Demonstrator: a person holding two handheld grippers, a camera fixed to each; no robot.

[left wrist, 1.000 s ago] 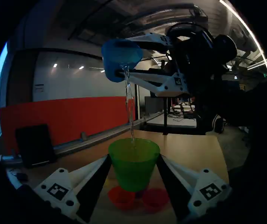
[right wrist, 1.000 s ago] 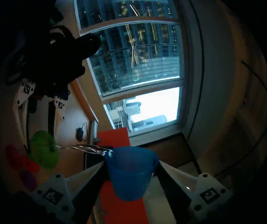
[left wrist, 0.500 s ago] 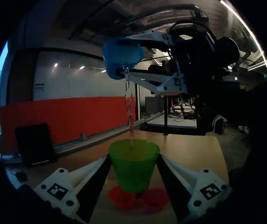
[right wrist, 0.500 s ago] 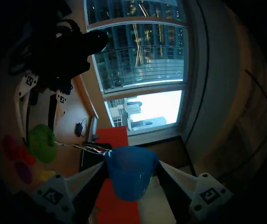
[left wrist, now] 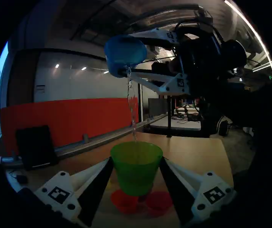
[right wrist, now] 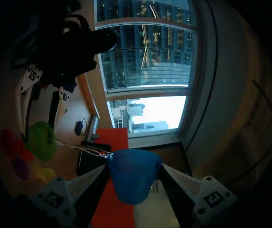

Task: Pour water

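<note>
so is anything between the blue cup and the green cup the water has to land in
Nothing visible. The blue cup is tipped above the green cup, and the water falls through open air into its mouth.

The left gripper [left wrist: 136, 167] sat low and level, both fingers pressed on the upright green cup [left wrist: 136, 175]; the right gripper [right wrist: 134, 173] hung higher, just above the left, rolled sideways, both fingers clamped on the tipped blue cup [right wrist: 132, 182].
</note>
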